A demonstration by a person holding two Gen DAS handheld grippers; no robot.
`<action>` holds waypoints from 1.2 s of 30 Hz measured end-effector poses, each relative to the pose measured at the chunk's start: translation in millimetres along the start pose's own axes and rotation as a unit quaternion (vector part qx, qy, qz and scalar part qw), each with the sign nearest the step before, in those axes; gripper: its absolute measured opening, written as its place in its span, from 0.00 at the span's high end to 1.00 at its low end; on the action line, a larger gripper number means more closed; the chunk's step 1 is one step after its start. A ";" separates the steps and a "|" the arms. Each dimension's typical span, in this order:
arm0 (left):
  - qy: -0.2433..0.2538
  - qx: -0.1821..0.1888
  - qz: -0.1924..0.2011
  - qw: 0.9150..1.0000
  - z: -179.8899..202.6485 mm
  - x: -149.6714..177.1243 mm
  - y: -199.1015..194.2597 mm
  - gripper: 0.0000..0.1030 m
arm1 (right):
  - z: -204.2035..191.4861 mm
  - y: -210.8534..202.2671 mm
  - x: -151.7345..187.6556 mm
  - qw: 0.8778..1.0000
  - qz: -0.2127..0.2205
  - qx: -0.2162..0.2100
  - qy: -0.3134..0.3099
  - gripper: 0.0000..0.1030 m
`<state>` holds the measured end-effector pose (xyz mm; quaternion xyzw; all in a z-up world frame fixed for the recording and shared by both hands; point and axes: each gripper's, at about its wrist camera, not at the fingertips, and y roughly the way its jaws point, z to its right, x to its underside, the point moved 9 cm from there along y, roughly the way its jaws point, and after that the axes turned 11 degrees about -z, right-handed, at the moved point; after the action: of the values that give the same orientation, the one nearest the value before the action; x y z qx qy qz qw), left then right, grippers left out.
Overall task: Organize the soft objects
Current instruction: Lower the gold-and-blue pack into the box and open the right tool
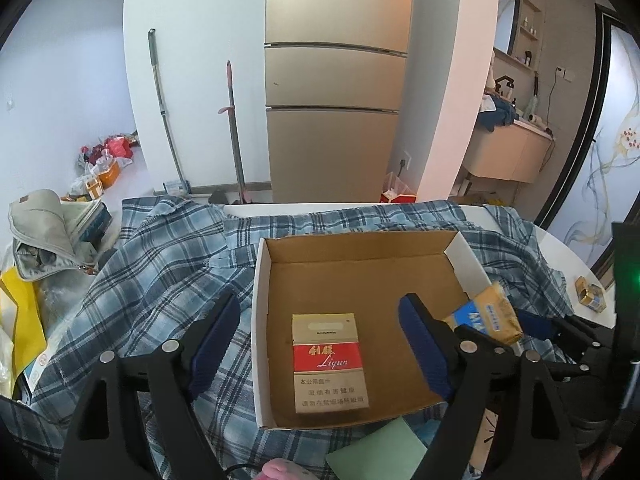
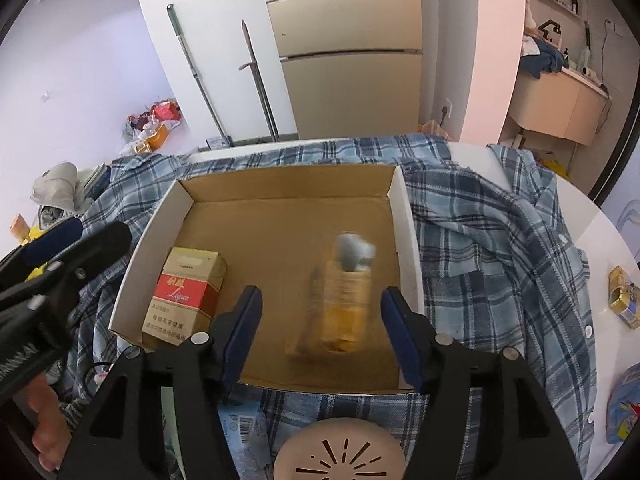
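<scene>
Right gripper [image 2: 320,332] stands spread above the cardboard box [image 2: 408,216], its yellow tissue pack [image 2: 344,300] blurred between the pads, apparently dropping free beside the cigarette carton [image 2: 186,296]. Left gripper [image 1: 316,344] hangs wide, empty.

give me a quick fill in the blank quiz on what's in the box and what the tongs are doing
1. The red and gold pack lies inside the cardboard ____.
2. The box sits on a blue ____ shirt.
3. The right tongs are ____, with the blurred yellow packet loose between them.
4. Beyond the table stands a gold ____.

Missing words: box; plaid; open; fridge
</scene>
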<state>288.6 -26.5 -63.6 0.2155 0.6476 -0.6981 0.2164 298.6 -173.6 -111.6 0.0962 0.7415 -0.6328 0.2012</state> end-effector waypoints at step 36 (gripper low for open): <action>-0.003 0.012 0.258 0.966 -1.7 2.4 -216.0 0.00 | -0.9 -210.0 17.5 0.964 0.256 0.061 -0.019 0.14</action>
<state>161.2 -10.2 110.1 0.3763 0.5609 -0.6268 0.3884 199.3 -212.7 70.1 0.2835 0.6480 -0.6059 0.3642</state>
